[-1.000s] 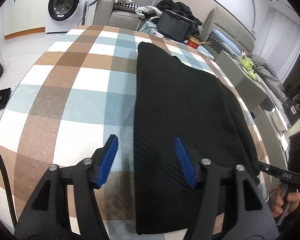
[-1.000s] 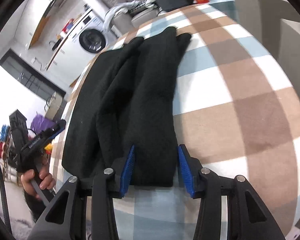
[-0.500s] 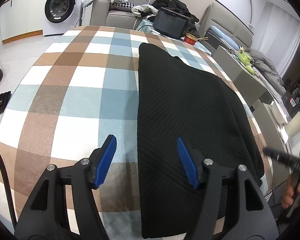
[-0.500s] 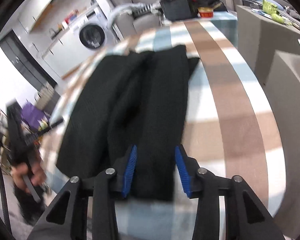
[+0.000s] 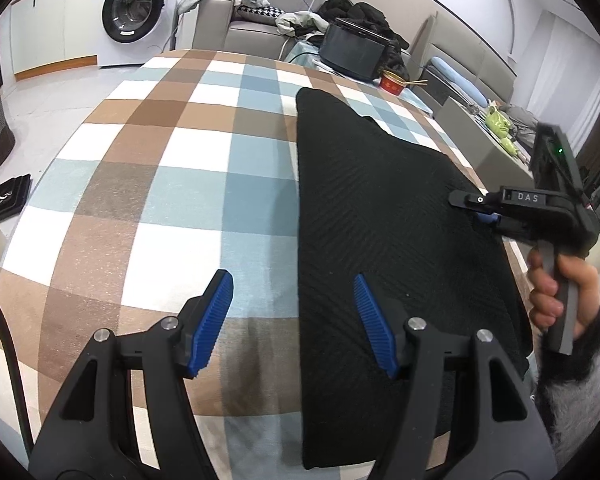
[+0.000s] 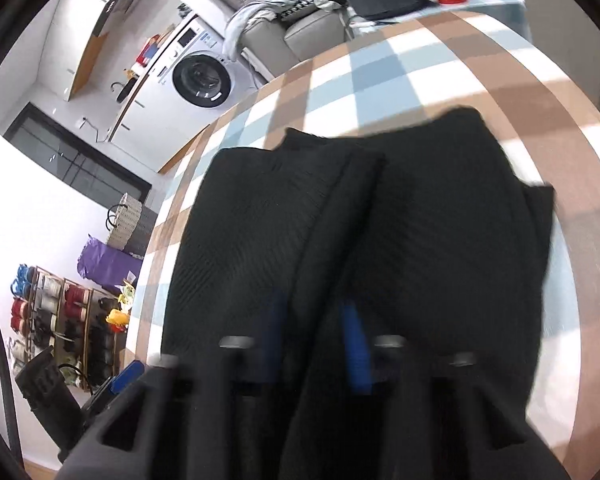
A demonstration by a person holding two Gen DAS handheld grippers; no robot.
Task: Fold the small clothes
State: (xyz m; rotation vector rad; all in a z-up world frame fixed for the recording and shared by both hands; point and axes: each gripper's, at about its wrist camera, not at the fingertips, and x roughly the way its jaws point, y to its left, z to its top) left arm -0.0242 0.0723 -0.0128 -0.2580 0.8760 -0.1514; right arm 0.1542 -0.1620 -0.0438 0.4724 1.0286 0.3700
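- The black knit garment [image 5: 380,208] lies folded long on the checked surface [image 5: 148,184]
- Its right edge is being lifted to fold over
- The right hand-held gripper [image 6: 314,344] has just been closing and pinches that cloth
- The left hand-held gripper [image 5: 292,320] is apart, holding nothing
- Next, I think, lay it flat

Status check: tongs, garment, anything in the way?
Left tongs open, empty. Right tongs just closed on a garment fold. Nothing in the way.

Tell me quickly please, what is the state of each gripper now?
Left gripper: open, holding nothing, its fingers astride the edge of the black garment.
Right gripper: fingers have just been closing, shut on a fold of the black garment.
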